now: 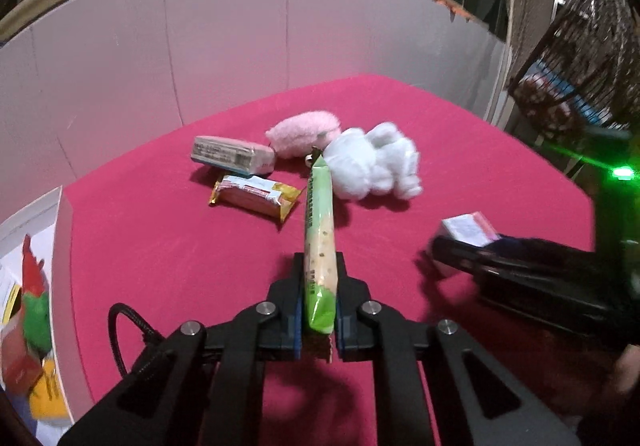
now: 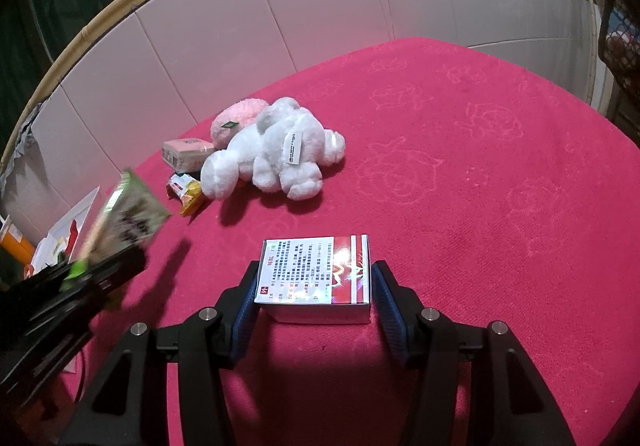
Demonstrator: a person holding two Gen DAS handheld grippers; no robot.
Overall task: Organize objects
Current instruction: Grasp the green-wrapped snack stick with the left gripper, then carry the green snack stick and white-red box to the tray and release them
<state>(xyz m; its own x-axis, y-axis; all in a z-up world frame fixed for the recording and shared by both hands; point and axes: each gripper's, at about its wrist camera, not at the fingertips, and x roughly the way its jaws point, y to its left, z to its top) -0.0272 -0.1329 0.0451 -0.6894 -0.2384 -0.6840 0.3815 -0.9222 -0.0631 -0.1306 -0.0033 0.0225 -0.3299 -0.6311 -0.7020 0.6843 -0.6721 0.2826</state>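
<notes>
While both claws are loaded, the sorting looks only partly done.

Left claw: the left gripper (image 1: 318, 310) is pinched on the green snack bar (image 1: 318, 222) near its tail end — the bar juts forward from between the pads, clear of the red cloth (image 1: 160, 254).

Right claw: the right gripper (image 2: 316, 286) stands part-way spread around the red-and-white box (image 2: 316, 272); the left pad looks pressed to the box wall, the right pad shows a thin gap, so I cannot tell whether it truly grips.

Ahead of the claws: white plush (image 2: 276, 154), pink plush (image 2: 236, 120), pink box (image 1: 232, 154) and orange snack pack (image 1: 256, 198) lie bunched together, plushes touching.

Left of the left claw: a white bin (image 1: 60, 246) holding coloured items — seemingly the drop place.

Done: judged from this, some things are already in the bin; two are in hand.

Left: four things on the cloth.

Hard to see: bin contents are cut off at the frame edge, the snack bar is blurred in the right view, and a dark wire basket (image 1: 580, 58) at far right is indistinct.
</notes>
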